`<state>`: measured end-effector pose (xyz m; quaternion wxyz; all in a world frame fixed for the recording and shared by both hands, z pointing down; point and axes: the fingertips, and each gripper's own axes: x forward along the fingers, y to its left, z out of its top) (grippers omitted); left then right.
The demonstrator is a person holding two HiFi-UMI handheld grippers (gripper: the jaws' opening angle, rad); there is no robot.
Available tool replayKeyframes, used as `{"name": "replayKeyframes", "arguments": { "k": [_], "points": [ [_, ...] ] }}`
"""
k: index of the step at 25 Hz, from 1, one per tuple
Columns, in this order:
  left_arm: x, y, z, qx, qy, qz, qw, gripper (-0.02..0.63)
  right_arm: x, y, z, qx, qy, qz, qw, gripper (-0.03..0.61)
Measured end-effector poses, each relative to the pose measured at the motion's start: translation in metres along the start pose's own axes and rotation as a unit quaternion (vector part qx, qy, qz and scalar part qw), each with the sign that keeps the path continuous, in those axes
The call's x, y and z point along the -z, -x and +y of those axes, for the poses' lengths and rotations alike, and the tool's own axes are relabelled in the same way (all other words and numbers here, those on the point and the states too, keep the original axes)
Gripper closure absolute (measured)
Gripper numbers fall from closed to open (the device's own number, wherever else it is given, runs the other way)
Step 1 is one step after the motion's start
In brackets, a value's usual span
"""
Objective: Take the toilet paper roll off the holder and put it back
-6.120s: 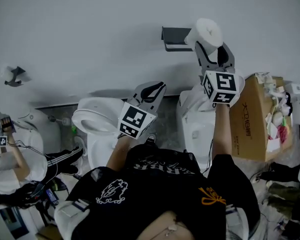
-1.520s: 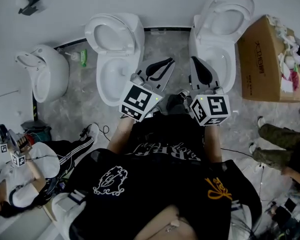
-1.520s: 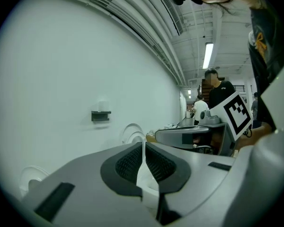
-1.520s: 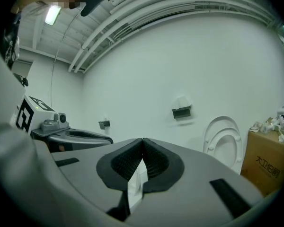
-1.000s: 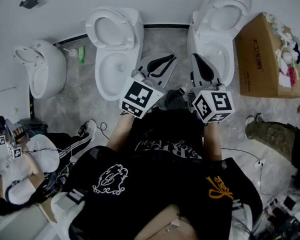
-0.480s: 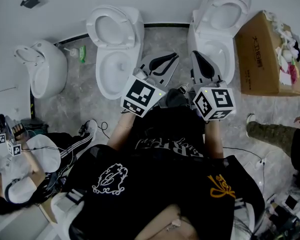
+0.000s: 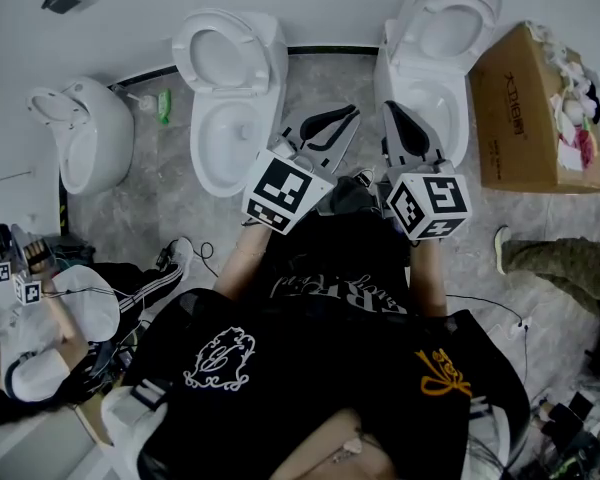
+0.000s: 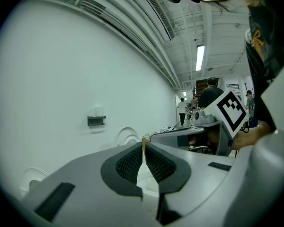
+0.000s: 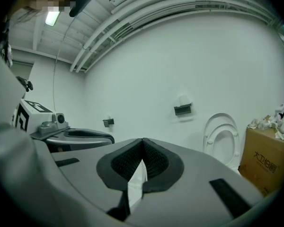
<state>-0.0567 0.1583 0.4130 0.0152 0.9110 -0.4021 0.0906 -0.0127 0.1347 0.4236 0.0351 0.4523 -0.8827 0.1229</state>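
In the right gripper view the dark toilet paper holder [image 9: 182,109] hangs on the white wall, and the white toilet paper roll [image 9: 183,100] rests on it. The left gripper view shows a holder [image 8: 96,120] with a white roll [image 8: 97,111] far off on the wall. My left gripper [image 7: 351,112] and right gripper [image 7: 390,107] are held side by side close to my body, over the floor in front of the toilets. The left gripper [image 8: 143,141] is shut with nothing in it. The right gripper [image 9: 142,141] is shut and empty too.
Two open white toilets [image 7: 230,88] [image 7: 442,48] stand against the wall, with a white urinal [image 7: 80,138] at the left. A cardboard box [image 7: 525,108] of rubbish stands at the right. A person [image 7: 40,328] sits low at the left; another person's leg [image 7: 560,256] shows at the right.
Six seconds ago my right gripper held the roll up at the holder; now both grippers are low and empty. In the last second they kept still; the leg at the right shifted.
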Motion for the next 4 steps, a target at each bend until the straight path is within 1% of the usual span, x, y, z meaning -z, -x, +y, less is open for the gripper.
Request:
{"name": "replayKeyframes", "arguments": {
  "k": [4],
  "points": [
    [-0.0005, -0.0029, -0.0043, -0.001, -0.004, 0.0, 1.0, 0.584, 0.001, 0.004, -0.0055, 0.001, 0.0, -0.001, 1.0, 0.566]
  ]
}}
